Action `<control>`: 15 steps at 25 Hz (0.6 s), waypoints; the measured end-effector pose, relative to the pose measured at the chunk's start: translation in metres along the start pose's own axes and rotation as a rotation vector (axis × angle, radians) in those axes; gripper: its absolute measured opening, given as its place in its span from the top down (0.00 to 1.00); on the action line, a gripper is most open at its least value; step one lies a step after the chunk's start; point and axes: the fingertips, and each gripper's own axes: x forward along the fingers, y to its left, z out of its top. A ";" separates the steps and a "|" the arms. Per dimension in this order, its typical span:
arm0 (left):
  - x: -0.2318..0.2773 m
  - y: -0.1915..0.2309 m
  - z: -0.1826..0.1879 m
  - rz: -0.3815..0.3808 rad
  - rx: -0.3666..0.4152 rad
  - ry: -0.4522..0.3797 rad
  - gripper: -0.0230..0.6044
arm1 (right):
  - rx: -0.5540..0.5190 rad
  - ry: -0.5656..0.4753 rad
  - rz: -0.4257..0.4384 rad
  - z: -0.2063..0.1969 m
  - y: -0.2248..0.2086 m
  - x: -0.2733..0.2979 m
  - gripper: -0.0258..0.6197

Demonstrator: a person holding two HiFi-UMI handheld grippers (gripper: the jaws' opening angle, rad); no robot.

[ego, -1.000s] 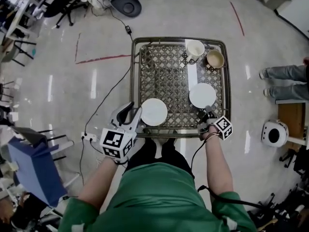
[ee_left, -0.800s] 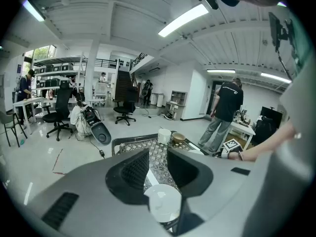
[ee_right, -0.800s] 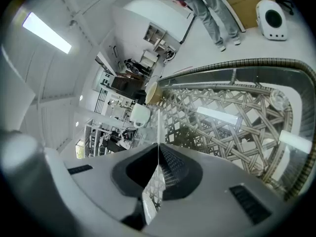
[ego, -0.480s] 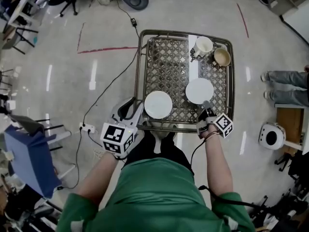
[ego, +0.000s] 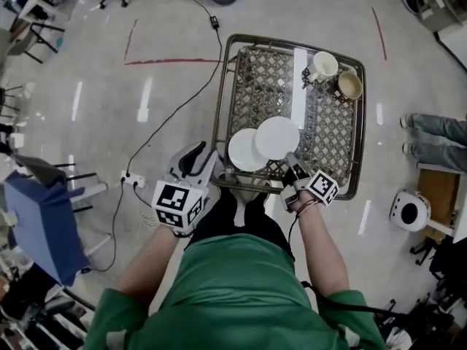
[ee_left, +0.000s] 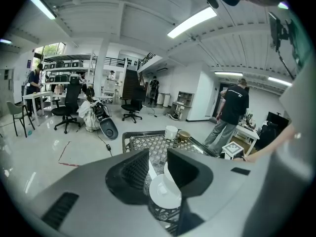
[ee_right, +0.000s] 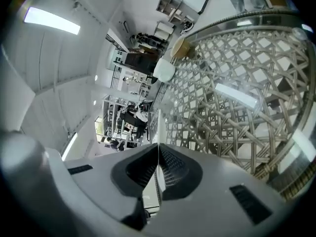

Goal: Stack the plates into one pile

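Right gripper [ego: 290, 160]: jaws together, clamped on the near rim of the held plate [ego: 276, 137]. In the right gripper view the held plate [ee_right: 157, 125] shows edge-on as a thin pale line between the pads.
Held plate: round, plain white, glossy and thin. It is near the table's near edge, and its left part overlaps the lying plate [ego: 241, 152]. Whether the two touch cannot be told.
Lying plate: the same white round kind, flat on the table by the near edge, its right side covered.
Left gripper [ego: 210, 168]: jaws apart with nothing between the pads, at the near left corner just beside the lying plate.
Table [ego: 225, 93]: metal frame, woven lattice top.
Far right corner: a white mug [ego: 323, 65] and a tan cup [ego: 349, 84], side by side.
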 end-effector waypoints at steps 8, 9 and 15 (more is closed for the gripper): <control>-0.010 0.013 -0.016 0.029 -0.035 0.009 0.76 | -0.041 0.151 0.003 -0.053 0.002 0.018 0.91; -0.012 0.015 -0.017 0.032 -0.037 0.011 0.76 | -0.040 0.162 0.007 -0.058 0.003 0.020 0.91; -0.013 0.024 -0.023 0.050 -0.046 0.016 0.76 | -0.056 0.236 0.043 -0.079 0.003 0.033 0.91</control>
